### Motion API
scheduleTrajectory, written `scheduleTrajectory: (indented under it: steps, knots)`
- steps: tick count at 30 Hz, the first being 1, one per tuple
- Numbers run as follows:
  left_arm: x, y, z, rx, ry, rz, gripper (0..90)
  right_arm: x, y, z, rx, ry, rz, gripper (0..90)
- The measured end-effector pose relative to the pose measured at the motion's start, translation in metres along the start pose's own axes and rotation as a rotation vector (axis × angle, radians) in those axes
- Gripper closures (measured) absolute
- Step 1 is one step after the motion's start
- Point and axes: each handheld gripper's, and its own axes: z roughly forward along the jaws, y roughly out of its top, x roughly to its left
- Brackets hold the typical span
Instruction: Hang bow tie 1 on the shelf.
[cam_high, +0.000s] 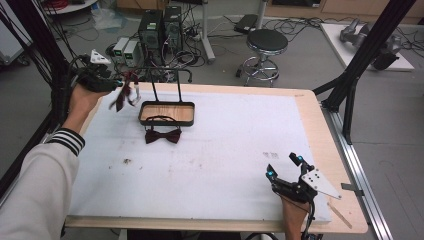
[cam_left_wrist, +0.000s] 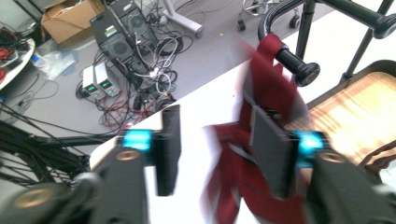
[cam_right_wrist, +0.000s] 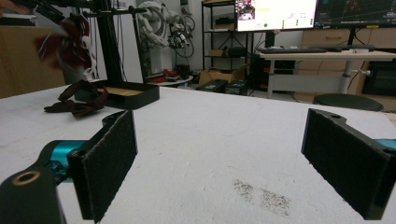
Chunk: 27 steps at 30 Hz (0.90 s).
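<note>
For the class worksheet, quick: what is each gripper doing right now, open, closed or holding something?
Left gripper: jaws apart, dark red bow tie hanging from the rack's arm between them, blurred; grip cannot be told.
Right gripper: open, holding nothing.

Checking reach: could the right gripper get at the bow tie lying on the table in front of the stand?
Probably yes. The right gripper is open, and bare table lies between it and the bow tie; it is a long reach across.

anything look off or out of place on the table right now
One dark red bow tie lies on the white table cover in front of the black stand's wooden tray, its strap trailing over the tray rim rather than hanging from the rail.
</note>
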Motion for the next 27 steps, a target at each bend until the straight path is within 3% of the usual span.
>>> scheduleTrajectory:
  steps: [1,3,10,11,12,15,19,23,27]
  knots:
    - [0.0,0.0,0.0,0.0,-0.007,-0.001,49.8,0.0,0.0,0.0,0.0,0.0,0.0,9.7]
    - [0.0,-0.001,0.0,-0.005,0.002,-0.001,38.7,0.0,0.0,0.0,-0.002,0.0,-0.003,9.7]
    - [0.003,-0.004,-0.004,-0.047,-0.024,-0.005,24.6,0.0,0.0,0.0,-0.002,-0.001,-0.004,9.7]
    - [0.003,-0.006,-0.007,-0.079,-0.036,0.0,23.2,0.0,0.0,0.0,-0.001,-0.002,-0.004,9.7]
    - [0.003,-0.006,-0.007,-0.079,-0.036,0.0,21.8,0.0,0.0,0.0,-0.001,-0.003,-0.004,9.7]
    - [0.004,-0.013,-0.012,-0.121,-0.071,-0.005,20.3,0.0,0.0,0.0,-0.004,-0.004,-0.001,9.6]
    - [0.009,-0.017,-0.017,-0.132,-0.101,-0.015,17.2,0.0,0.0,0.0,-0.005,-0.006,0.004,9.6]
    - [0.008,-0.024,-0.03,-0.217,-0.149,-0.044,17.1,0.0,0.0,0.0,-0.005,-0.007,0.006,9.6]
    - [0.004,-0.028,-0.038,-0.264,-0.183,-0.054,17.1,0.0,0.0,0.0,-0.003,-0.008,-0.001,9.6]
